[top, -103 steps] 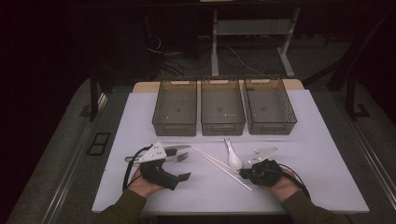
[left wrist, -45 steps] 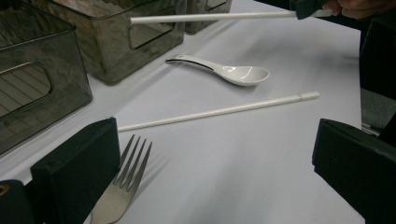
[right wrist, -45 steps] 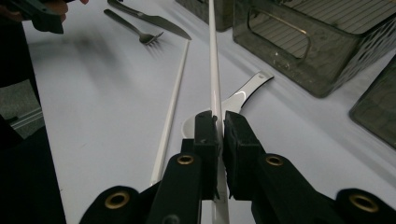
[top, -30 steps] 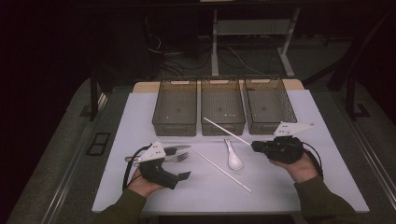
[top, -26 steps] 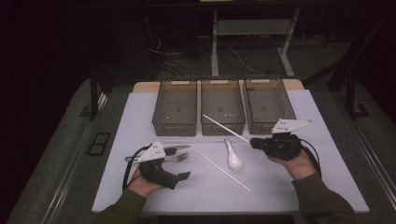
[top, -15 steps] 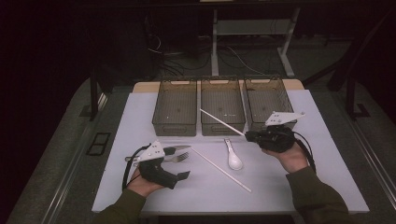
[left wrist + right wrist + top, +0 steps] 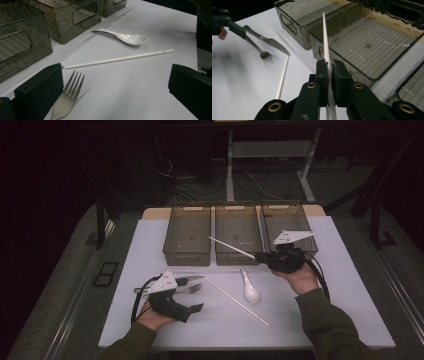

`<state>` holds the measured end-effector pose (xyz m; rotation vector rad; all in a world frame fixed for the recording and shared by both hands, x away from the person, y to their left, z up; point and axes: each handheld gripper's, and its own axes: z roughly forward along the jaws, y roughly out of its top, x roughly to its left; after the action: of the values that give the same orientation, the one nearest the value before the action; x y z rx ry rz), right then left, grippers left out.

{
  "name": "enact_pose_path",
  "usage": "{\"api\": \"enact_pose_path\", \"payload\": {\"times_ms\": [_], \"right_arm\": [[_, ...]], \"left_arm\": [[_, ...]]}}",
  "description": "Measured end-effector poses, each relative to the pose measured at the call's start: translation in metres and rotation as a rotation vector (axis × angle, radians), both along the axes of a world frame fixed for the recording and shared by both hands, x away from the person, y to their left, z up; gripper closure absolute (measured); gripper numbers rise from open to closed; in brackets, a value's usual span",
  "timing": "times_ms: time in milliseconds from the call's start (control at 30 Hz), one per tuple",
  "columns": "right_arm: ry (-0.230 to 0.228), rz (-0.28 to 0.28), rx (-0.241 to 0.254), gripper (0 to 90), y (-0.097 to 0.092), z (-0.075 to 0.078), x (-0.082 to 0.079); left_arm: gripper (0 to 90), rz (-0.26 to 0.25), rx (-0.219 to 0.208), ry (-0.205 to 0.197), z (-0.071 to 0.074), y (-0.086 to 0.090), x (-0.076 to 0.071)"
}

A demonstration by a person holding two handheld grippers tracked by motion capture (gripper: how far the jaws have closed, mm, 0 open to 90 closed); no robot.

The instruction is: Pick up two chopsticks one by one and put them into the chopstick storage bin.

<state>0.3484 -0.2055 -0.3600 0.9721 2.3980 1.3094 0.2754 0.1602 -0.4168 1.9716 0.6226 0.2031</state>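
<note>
One white chopstick (image 7: 232, 247) clamped in right gripper (image 7: 328, 66), held above middle bin (image 7: 238, 256); its mate (image 7: 235, 301) lies on table. Left gripper (image 7: 187, 295), jaws apart, rests by fork (image 7: 65, 103). Step: carrying. Next, likely: lower into bin, release.

My high camera looks down on the bins (image 7: 238, 234); both gripper cameras sit low, close, sharing the fork (image 7: 65, 100) beside them.

Right tool (image 7: 257, 256) carried chopstick (image 7: 231, 247) up, over middle bin (image 7: 238, 208)
</note>
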Motion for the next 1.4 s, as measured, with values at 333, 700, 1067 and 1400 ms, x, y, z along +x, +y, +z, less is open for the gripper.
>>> {"api": "enact_pose_path", "payload": {"times_ms": [333,700,1067,1400], "right_arm": [[-0.007,-0.001,-0.004,84.2,0.026,0.006,0.019],[-0.020,-0.011,-0.021,84.2,0.057,0.016,0.039],[-0.001,-0.021,-0.028,84.1,0.086,0.017,0.058],[0.020,-0.017,-0.042,84.1,0.117,0.013,0.076]], "left_arm": [[0.0,-0.005,-0.004,-0.001,0.000,0.000,0.000],[0.0,-0.011,-0.002,-0.002,0.001,0.000,0.000],[0.0,-0.012,-0.005,0.001,0.000,-0.001,0.000],[0.0,-0.015,-0.004,-0.006,0.000,-0.001,0.000]]}}
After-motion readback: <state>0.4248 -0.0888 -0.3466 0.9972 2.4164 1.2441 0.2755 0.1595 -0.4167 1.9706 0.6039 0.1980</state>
